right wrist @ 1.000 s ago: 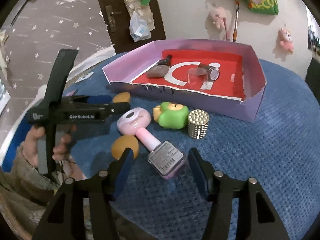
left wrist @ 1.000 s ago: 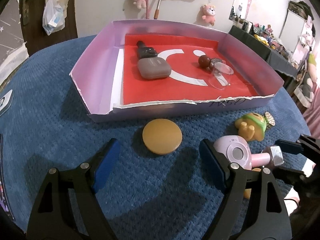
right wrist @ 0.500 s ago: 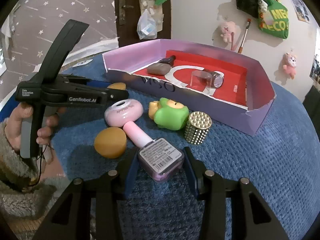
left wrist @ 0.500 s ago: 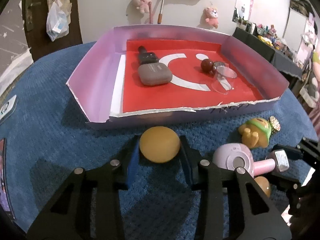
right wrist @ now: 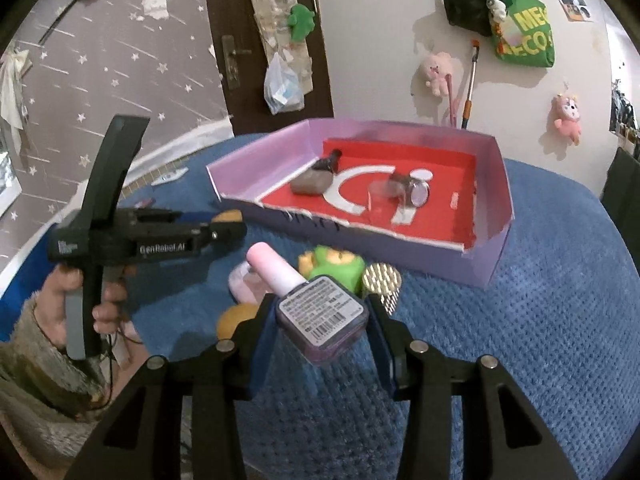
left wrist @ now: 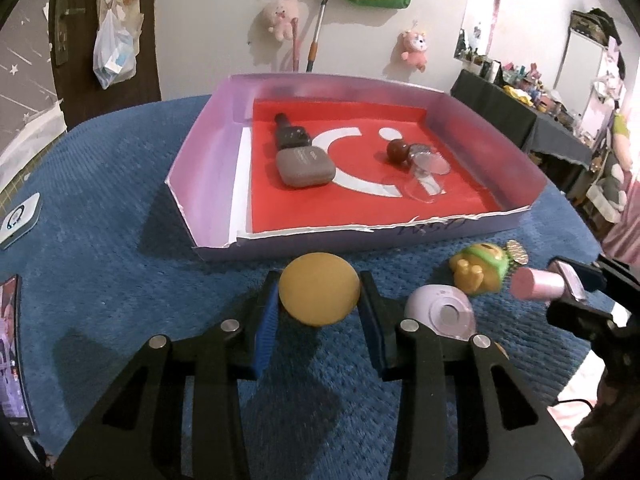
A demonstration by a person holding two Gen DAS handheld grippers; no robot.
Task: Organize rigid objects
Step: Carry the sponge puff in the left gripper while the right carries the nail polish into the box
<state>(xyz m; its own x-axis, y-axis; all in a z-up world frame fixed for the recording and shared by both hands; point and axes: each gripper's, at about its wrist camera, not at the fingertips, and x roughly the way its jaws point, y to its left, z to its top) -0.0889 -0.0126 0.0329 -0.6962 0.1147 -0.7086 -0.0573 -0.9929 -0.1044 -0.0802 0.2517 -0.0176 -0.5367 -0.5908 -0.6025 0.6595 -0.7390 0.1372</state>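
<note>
Two claws gripping beside the cardboard tray

Left claw (left wrist: pixel 319 307) clamps a round yellow disc (left wrist: pixel 319 289); right claw (right wrist: pixel 322 322) clamps a glass nail-polish bottle (right wrist: pixel 316 304). Purple-walled tray (left wrist: pixel 208 148) at 12 o'clock on the nubby blue table (left wrist: pixel 100 272).

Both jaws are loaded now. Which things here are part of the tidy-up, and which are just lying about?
Part of the job:
- yellow disc, in the left jaws
- nail polish bottle, in the right jaws
- purple tray
- green toy
- studded gold cylinder

Lying about:
- plush toys on the wall
- phone

One purple tray (left wrist: pixel 208 148), two yellow discs (left wrist: pixel 319 294), two nail-polish bottles (right wrist: pixel 320 312), one green toy (left wrist: pixel 480 274).
</note>
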